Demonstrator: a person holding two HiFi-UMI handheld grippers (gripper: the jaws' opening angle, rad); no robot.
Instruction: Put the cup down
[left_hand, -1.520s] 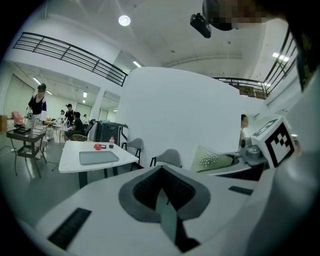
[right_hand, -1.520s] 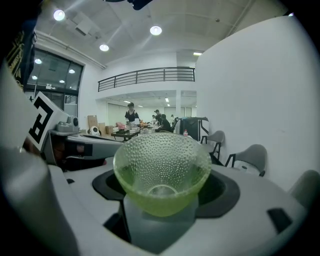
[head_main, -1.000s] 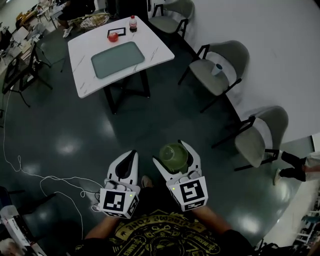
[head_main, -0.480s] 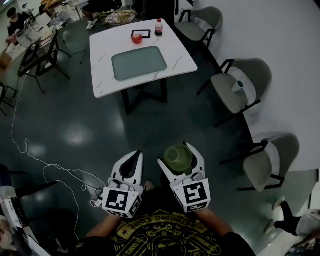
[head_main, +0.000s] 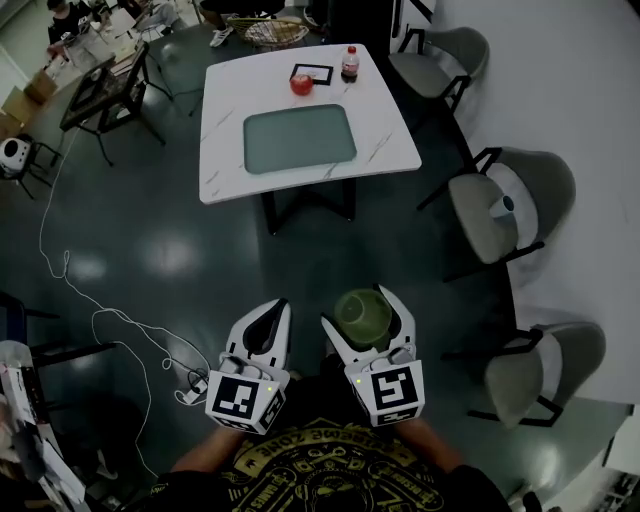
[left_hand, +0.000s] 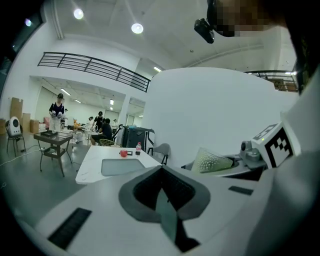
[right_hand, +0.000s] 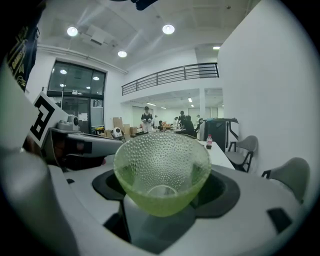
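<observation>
A green dimpled glass cup (head_main: 361, 314) sits between the jaws of my right gripper (head_main: 364, 316), held low in front of the person, above the dark floor. In the right gripper view the cup (right_hand: 161, 170) fills the middle, pinched on both sides, its mouth tilted toward the camera. My left gripper (head_main: 258, 335) hangs beside it, jaws together with nothing between them; in the left gripper view its pads (left_hand: 161, 200) meet. The white table (head_main: 390, 140) with a grey-green tray (head_main: 300, 138) stands well ahead of both grippers.
On the table's far side are a red apple (head_main: 301, 84), a dark-framed card (head_main: 312, 74) and a cola bottle (head_main: 349, 63). Grey chairs (head_main: 505, 205) line the white wall at right. A white cable (head_main: 100, 318) trails over the floor at left. Desks and people are at the far left.
The view has shifted: the table and chairs now sit further right and lower in the head view. Both grippers keep their pose, and the cup stays in the right one.
</observation>
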